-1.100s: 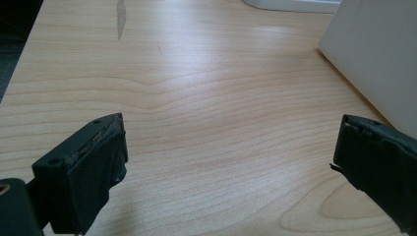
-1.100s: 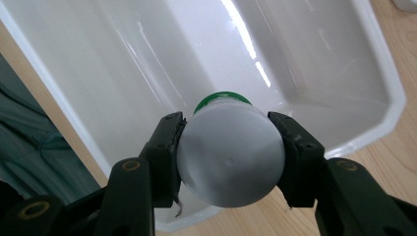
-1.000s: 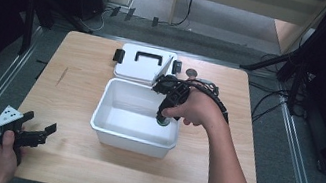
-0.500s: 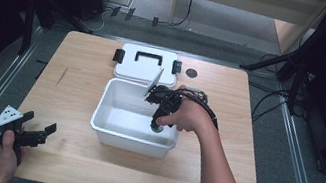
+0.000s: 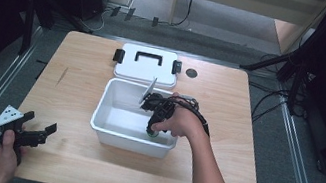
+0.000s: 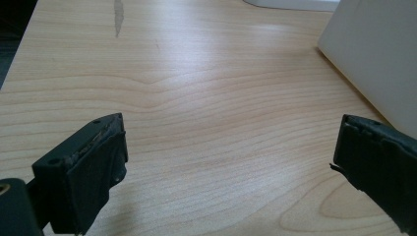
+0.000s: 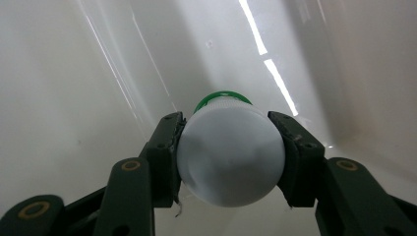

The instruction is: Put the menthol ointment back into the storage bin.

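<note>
Right gripper [image 7: 228, 152] lower, white bottle [image 7: 231, 157] clamped

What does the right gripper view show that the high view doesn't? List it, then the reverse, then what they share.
Right gripper view: the bottle seen end on, its white round base clamped between the right gripper pads, a green cap at its far end. High view: the lid behind the bin, and the left gripper open at the table edge. Shared: the bin, with the right gripper inside it.
</note>
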Tool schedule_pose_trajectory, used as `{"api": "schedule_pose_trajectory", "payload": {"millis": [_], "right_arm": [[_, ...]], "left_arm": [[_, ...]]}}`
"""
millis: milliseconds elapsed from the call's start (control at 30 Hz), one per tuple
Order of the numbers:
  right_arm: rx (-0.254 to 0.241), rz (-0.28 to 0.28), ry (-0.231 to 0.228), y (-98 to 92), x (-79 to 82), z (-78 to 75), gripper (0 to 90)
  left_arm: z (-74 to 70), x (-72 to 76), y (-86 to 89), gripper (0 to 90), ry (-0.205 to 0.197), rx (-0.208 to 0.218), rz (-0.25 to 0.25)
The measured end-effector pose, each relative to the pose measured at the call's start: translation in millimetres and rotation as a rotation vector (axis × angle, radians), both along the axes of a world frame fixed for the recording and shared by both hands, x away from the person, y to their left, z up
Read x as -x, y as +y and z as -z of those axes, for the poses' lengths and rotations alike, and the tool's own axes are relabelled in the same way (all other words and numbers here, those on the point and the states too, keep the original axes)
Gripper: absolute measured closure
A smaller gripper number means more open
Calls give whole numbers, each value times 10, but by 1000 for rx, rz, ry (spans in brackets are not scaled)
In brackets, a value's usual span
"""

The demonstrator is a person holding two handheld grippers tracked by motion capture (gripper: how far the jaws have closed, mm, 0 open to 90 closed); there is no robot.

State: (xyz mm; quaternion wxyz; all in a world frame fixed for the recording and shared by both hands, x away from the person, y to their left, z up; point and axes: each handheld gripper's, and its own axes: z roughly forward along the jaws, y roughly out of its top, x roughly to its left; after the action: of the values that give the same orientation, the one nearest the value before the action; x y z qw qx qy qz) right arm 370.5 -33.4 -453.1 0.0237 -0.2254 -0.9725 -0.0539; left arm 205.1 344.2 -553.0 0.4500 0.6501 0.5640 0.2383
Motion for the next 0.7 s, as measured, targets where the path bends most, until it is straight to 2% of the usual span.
{"api": "schedule_pose_trajectory", "payload": {"millis": [133,167,300,333,433,533,700], "right_arm": [[11,-9,1,-5,13,73,512],[27,-4,-8,-1,18,88,512],[29,3,-18,4,30,89,512],[50,-10,-13,5,40,105,512],[70,-9,-18,2,40,115,512],[69,-9,-21,-3,39,119,512],[102,-20,-31,19,52,137,512]], "left_arm": [[1,-4,0,6,4,2,4],[1,-5,-1,6,5,3,4],[2,-5,4,6,6,4,1],[2,-7,2,6,7,2,0],[1,-6,3,6,8,2,1],[2,-8,-1,6,8,4,-2],[2,-10,5,7,11,0,0]]}}
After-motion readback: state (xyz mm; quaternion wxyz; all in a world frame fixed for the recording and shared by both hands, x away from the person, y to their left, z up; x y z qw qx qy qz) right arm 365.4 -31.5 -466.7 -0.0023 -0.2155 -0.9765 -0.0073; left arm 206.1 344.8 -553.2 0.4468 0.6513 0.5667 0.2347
